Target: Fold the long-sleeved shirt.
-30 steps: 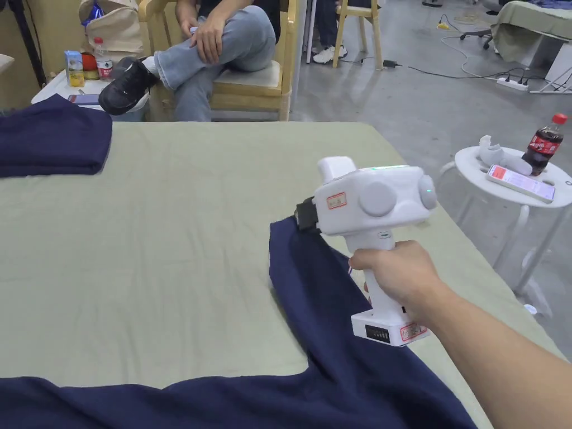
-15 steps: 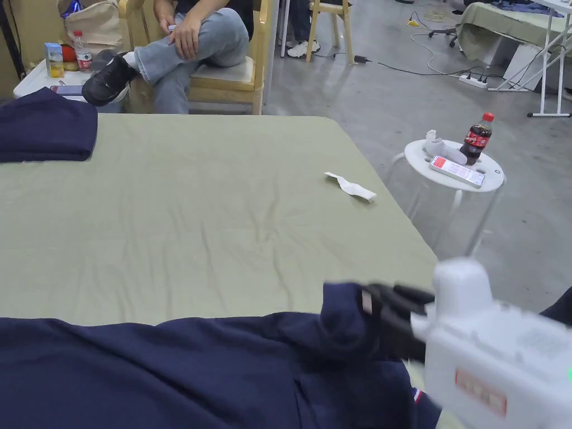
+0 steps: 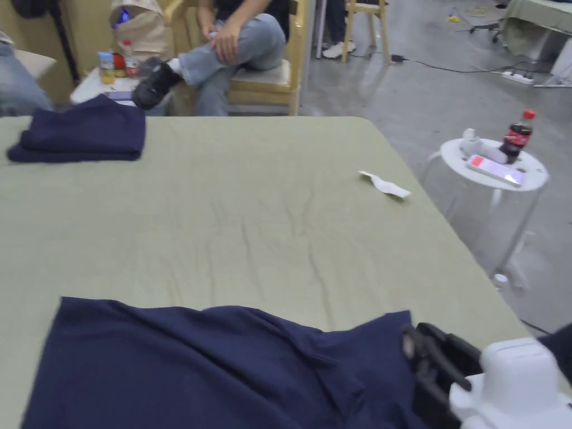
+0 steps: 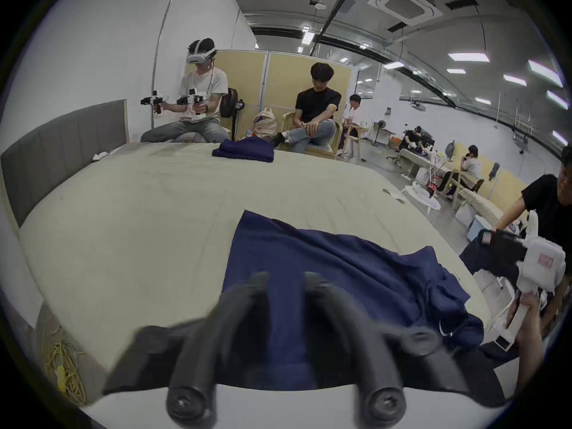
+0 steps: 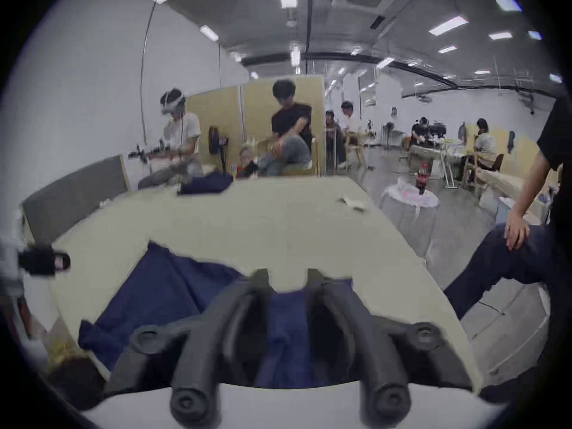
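Observation:
A navy long-sleeved shirt lies rumpled along the near edge of the green table. In the head view my right gripper hovers at the shirt's right edge, its black jaws apart and holding nothing. The right gripper view has the right gripper over the shirt, with table and cloth visible between the jaws. My left gripper is open above the shirt near its left part. The left gripper also appears far left in the right gripper view.
A folded navy garment rests at the table's far left. A white paper scrap lies near the right edge. Beyond it stands a round white side table with a cola bottle. A person sits behind the table.
The right gripper pulled the sleeve from the middle of the table back onto the shirt's body at the near edge, then let it go. The head camera has also shifted.

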A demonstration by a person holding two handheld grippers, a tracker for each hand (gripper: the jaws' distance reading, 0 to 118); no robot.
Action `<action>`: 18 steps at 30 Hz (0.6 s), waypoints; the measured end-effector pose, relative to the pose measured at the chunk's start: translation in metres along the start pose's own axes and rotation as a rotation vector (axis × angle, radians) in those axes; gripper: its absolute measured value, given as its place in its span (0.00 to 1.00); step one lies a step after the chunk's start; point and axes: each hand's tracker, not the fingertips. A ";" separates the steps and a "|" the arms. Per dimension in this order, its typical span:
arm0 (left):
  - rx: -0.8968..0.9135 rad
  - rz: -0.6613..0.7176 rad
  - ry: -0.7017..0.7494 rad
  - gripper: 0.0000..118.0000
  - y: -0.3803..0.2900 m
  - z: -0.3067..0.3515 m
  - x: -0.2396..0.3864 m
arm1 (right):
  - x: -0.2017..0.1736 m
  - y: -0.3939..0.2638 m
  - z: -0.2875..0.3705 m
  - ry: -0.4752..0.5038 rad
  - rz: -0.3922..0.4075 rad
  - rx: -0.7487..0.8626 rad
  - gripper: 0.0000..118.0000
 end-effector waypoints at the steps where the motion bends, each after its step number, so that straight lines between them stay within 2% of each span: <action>1: 0.001 0.024 0.046 0.00 -0.001 -0.007 0.001 | -0.006 0.005 -0.005 -0.013 0.004 0.008 0.00; 2: 0.002 0.037 0.044 0.00 -0.002 -0.014 0.000 | -0.012 0.009 -0.008 0.001 0.003 0.026 0.00; 4: -0.011 0.063 -0.030 0.00 -0.003 -0.021 0.001 | -0.020 0.009 -0.021 0.104 -0.032 0.017 0.00; 6: -0.031 0.067 0.013 0.00 0.002 -0.039 0.005 | -0.030 0.003 -0.034 0.122 -0.045 -0.010 0.00; 10: -0.037 0.055 0.025 0.00 0.028 -0.094 -0.027 | -0.042 -0.006 -0.049 0.161 -0.018 -0.061 0.00; 14: -0.015 0.035 0.045 0.00 0.089 -0.182 -0.064 | -0.035 -0.013 -0.056 0.146 -0.001 -0.093 0.00; 17: -0.107 -0.030 0.071 0.00 0.120 -0.257 -0.078 | -0.015 -0.018 -0.057 0.095 -0.048 -0.117 0.00; 18: -0.174 -0.037 0.045 0.04 0.123 -0.274 -0.077 | -0.008 -0.019 -0.057 0.074 -0.068 -0.128 0.00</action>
